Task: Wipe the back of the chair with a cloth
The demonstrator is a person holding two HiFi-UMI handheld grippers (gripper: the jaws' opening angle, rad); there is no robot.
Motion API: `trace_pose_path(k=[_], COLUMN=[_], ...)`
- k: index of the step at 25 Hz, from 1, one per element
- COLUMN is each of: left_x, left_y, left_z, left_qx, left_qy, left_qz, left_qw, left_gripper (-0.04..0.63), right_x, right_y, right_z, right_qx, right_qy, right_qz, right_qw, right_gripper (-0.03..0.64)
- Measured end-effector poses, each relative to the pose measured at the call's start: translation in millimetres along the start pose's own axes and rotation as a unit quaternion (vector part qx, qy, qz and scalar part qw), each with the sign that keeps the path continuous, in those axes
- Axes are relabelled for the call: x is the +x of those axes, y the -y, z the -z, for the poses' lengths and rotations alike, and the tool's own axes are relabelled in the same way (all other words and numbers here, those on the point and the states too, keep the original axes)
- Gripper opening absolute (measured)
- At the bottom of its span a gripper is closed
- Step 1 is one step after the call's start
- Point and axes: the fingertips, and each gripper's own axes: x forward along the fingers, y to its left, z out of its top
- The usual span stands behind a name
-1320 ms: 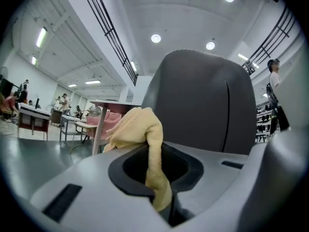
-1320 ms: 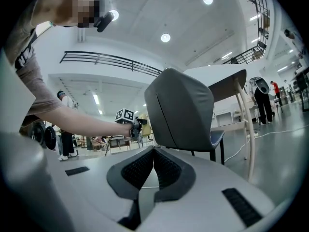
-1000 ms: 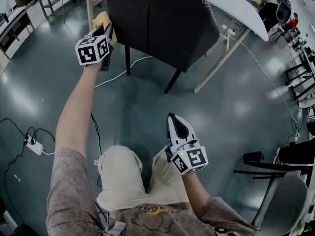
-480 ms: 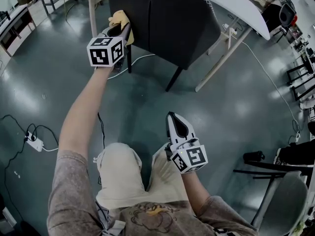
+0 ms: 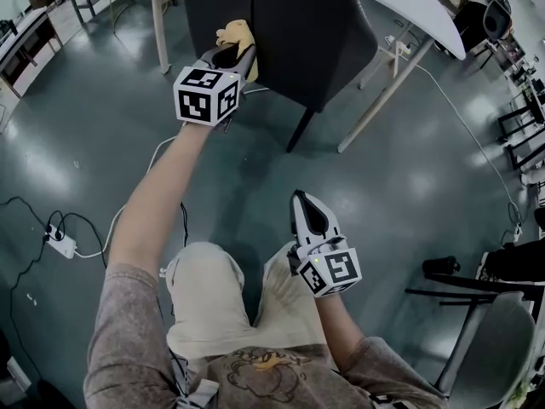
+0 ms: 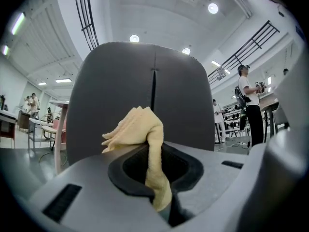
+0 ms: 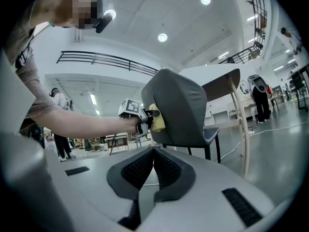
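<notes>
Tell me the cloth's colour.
Pale yellow. The cloth shows best in the left gripper view.

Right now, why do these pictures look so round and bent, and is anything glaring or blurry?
Head view: a wide lens bows the table edge, and the shiny floor shows soft pale reflections. Left gripper view: fisheye with black corners; cloth and chair are sharp, lamps glare white. Right gripper view: same round frame; a mosaic patch was added afterwards.
</notes>
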Motion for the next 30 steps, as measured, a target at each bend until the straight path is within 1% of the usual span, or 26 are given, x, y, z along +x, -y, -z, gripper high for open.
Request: trace_pose_path(k=[3, 4, 6, 9, 12, 14, 16, 21, 23, 26, 30], left_x=[1.8, 1.9, 3.2, 9.3, 15.4, 18.7, 21.4, 24.4, 22.5, 18.0, 8.5], left_y=[13.8, 19.1, 34.3, 63.3, 95.6, 114.5, 131.2, 168.8, 173.2, 169.0, 148.4], left_z=[-0.1, -0.4, -0.8, 0.9, 2.2, 2.0, 2.1, 2.8, 2.3, -1.2, -3.6], left_qx=[-0.01, -0.014, -0.013, 0.001, 0.011, 0.01, 0.009, 0.022, 0.019, 0.015, 0.015], left_qy=[0.003, 0.006, 0.008, 0.003, -0.001, 0.0, 0.001, 0.0, 0.003, 0.006, 0.008], left_qz=[-0.007, -0.004, 0.017, 0.052, 0.09, 0.112, 0.128, 0.16, 0.165, 0.16, 0.142], left_qw=[0.9999, 0.9999, 0.9997, 0.9986, 0.9959, 0.9936, 0.9917, 0.9868, 0.9862, 0.987, 0.9898], left_gripper=[0.052, 0.052, 0.052, 0.052, 0.052, 0.052, 0.052, 0.052, 0.052, 0.052, 0.052], right_x=[-2.4, -3.5, -5.2, -8.1, -11.9, -13.2, -15.3, -20.7, -22.2, -24.6, -23.4], right_y=[-1.4, -1.6, -1.3, 1.0, 2.3, 2.4, 4.0, 9.5, 9.2, 7.9, 2.8], right_z=[1.7, 1.8, 1.3, 2.5, 5.8, 6.7, 6.2, 0.1, 0.1, 1.6, 2.1], right_qx=[0.0, 0.0, 0.0, -0.001, 0.001, 0.001, -0.001, -0.001, -0.002, -0.002, 0.004], right_qy=[-0.002, -0.002, -0.001, -0.001, -0.004, -0.005, -0.005, 0.0, 0.0, -0.001, 0.0], right_qz=[-0.003, -0.004, -0.004, -0.002, 0.003, 0.005, 0.007, 0.018, 0.019, 0.017, 0.013], right_qw=[1.0, 1.0, 1.0, 1.0, 1.0, 1.0, 1.0, 1.0, 1.0, 1.0, 1.0], right_gripper=[0.025, 0.025, 0.025, 0.025, 0.025, 0.025, 0.025, 0.025, 0.025, 0.025, 0.025])
